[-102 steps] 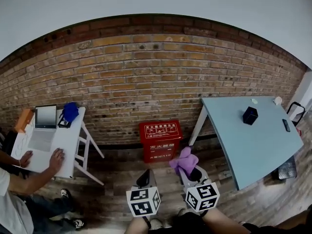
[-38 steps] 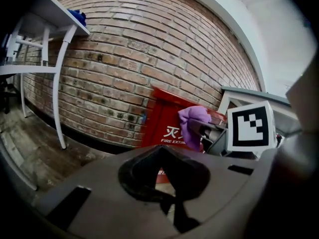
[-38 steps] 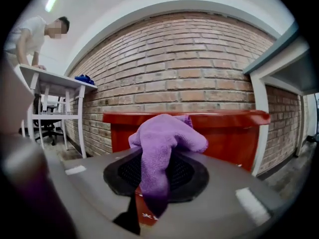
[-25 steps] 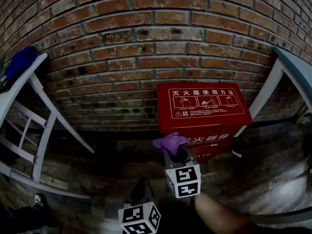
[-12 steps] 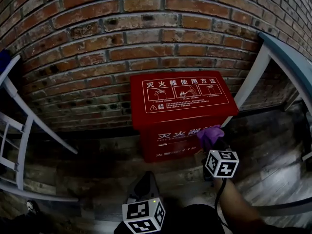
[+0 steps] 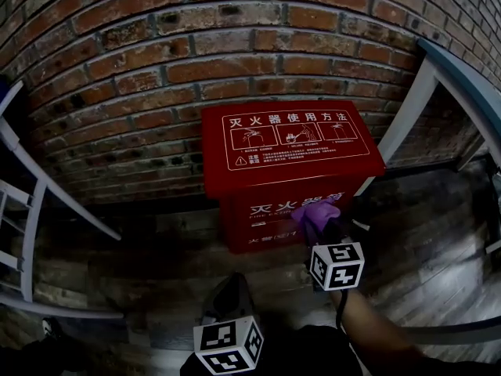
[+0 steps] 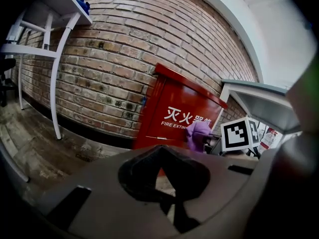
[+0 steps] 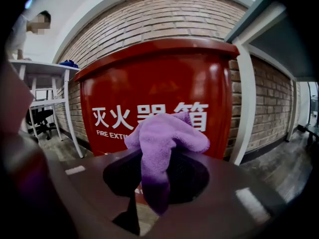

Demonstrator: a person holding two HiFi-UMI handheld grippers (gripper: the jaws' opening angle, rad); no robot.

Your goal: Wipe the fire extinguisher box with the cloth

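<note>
where the brick wall (image 6: 235, 45) rises at 12 o'clock, the red fire extinguisher box (image 6: 290, 163) stands against it. left gripper (image 6: 229, 298), 6 o'clock, jaws together, empty. right gripper (image 6: 323, 227) clamps the purple cloth (image 6: 315, 212) at the box front's 4 o'clock; wiping judged barely begun.

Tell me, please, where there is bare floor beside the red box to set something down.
Bare floor lies between the fire extinguisher box and the white table legs on the left. The box's front is crowded: the right gripper holds the cloth there.
</note>
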